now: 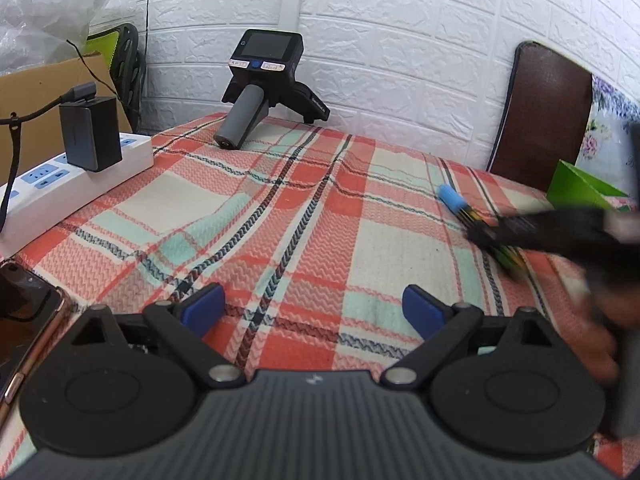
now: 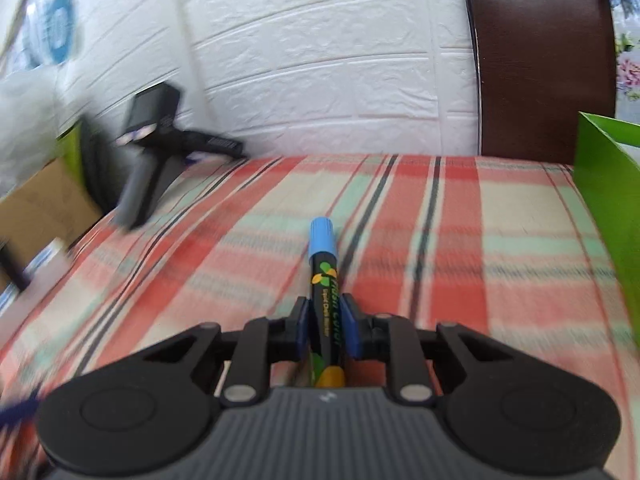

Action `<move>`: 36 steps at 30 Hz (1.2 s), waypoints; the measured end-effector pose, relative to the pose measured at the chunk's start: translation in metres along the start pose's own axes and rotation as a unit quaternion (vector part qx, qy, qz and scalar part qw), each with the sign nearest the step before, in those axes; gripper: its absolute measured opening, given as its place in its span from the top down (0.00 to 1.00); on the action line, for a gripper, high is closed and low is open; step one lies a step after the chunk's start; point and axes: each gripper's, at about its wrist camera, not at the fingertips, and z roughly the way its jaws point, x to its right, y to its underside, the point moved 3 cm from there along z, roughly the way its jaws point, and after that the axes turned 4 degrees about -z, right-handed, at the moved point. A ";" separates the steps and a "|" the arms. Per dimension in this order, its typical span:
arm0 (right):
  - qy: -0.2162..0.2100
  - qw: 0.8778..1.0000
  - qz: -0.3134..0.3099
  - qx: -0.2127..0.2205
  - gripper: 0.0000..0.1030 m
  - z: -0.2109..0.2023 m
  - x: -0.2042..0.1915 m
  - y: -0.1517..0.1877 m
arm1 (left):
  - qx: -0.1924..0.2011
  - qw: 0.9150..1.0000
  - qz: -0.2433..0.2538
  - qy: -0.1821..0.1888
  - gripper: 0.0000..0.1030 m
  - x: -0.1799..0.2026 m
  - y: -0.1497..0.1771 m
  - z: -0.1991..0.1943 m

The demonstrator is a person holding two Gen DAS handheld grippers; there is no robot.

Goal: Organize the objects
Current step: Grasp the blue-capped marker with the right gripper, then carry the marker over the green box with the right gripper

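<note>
My right gripper (image 2: 326, 330) is shut on a black marker (image 2: 325, 280) with a blue cap, which points forward above the plaid tablecloth (image 2: 440, 240). In the left wrist view the same marker (image 1: 460, 204) shows at the right, blurred, held by the right gripper (image 1: 494, 234). My left gripper (image 1: 314, 308) is open and empty, low over the cloth (image 1: 280, 220). A green box (image 2: 604, 208) stands at the right edge; it also shows in the left wrist view (image 1: 580, 188).
A spare handheld gripper device (image 1: 260, 84) lies at the back by the white brick wall. A white power strip (image 1: 72, 184) with a black charger (image 1: 90, 134) sits at the left. A phone (image 1: 24, 320) lies at near left. A brown chair back (image 1: 540, 112) stands behind the table.
</note>
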 end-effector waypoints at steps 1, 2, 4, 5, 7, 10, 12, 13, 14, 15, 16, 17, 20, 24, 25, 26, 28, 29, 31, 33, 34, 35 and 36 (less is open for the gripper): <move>-0.007 1.000 -0.006 -0.002 0.82 -0.013 0.000 0.009 | -0.002 1.000 0.004 -0.002 0.05 0.001 0.000 0.000; -0.012 1.000 -0.013 -0.003 0.82 -0.027 0.001 0.019 | -0.004 1.000 0.007 -0.003 0.05 0.002 0.000 0.001; -0.016 0.999 -0.028 -0.003 0.82 -0.055 0.001 0.039 | -0.006 1.000 0.010 -0.003 0.04 0.002 0.000 0.002; -0.018 0.999 -0.035 -0.004 0.82 -0.069 0.003 0.050 | -0.008 1.000 0.012 -0.004 0.04 0.003 0.000 0.002; -0.018 0.999 -0.050 -0.005 0.82 -0.097 0.006 0.068 | -0.013 1.000 0.021 -0.010 0.03 0.005 0.001 0.003; -0.003 0.997 -0.072 -0.005 0.82 -0.135 0.012 0.092 | -0.028 0.998 0.048 -0.034 0.03 0.014 0.001 0.004; 0.007 0.997 -0.070 -0.001 0.82 -0.156 0.017 0.107 | -0.046 0.998 0.034 -0.040 0.05 0.021 0.000 -0.003; 0.009 0.998 -0.067 0.002 0.81 -0.165 0.020 0.114 | -0.057 0.998 0.011 -0.021 0.06 0.025 -0.001 -0.009; 0.009 0.998 -0.064 0.006 0.80 -0.170 0.021 0.118 | -0.070 0.997 -0.011 0.008 0.07 0.032 -0.001 -0.016; 0.010 0.998 -0.061 0.009 0.78 -0.174 0.022 0.120 | -0.088 0.995 -0.023 0.036 0.07 0.041 -0.001 -0.022; 0.008 0.998 -0.057 0.011 0.77 -0.175 0.024 0.121 | -0.110 0.992 -0.025 0.061 0.10 0.052 0.001 -0.026; 0.006 0.998 -0.053 0.012 0.77 -0.176 0.026 0.120 | -0.131 0.987 -0.021 0.086 0.14 0.065 0.002 -0.029; -0.002 0.998 -0.055 0.011 0.63 -0.177 0.025 0.121 | -0.166 0.976 -0.013 0.137 0.18 0.095 0.004 -0.041; -0.006 0.998 -0.064 0.008 0.68 -0.183 0.026 0.125 | -0.221 0.959 -0.009 0.175 0.18 0.126 0.018 -0.039; -0.002 0.997 -0.071 0.007 0.83 -0.184 0.026 0.127 | -0.234 0.956 0.001 0.175 0.20 0.135 0.024 -0.036; -0.001 0.997 -0.076 0.005 0.82 -0.184 0.027 0.128 | -0.231 0.959 0.018 0.166 0.20 0.143 0.029 -0.036; -0.012 0.998 -0.060 0.005 0.83 -0.186 0.032 0.128 | -0.217 0.961 0.060 0.159 0.28 0.159 0.035 -0.039; -0.018 0.999 -0.049 0.005 0.83 -0.187 0.034 0.129 | -0.217 0.960 0.070 0.164 0.28 0.166 0.037 -0.041; -0.038 0.999 -0.019 0.011 0.83 -0.192 0.039 0.128 | -0.218 0.956 0.078 0.178 0.40 0.178 0.039 -0.043; -0.049 0.999 -0.008 0.018 0.83 -0.195 0.040 0.127 | -0.216 0.955 0.088 0.181 0.53 0.187 0.040 -0.042; -0.037 0.999 -0.014 0.024 0.83 -0.197 0.039 0.126 | -0.213 0.956 0.092 0.177 0.62 0.190 0.039 -0.042; -0.027 0.999 -0.016 0.031 0.82 -0.199 0.040 0.126 | -0.213 0.956 0.087 0.184 0.63 0.192 0.037 -0.041; -0.026 0.999 -0.010 0.034 0.82 -0.200 0.044 0.125 | -0.215 0.955 0.077 0.190 0.64 0.193 0.035 -0.040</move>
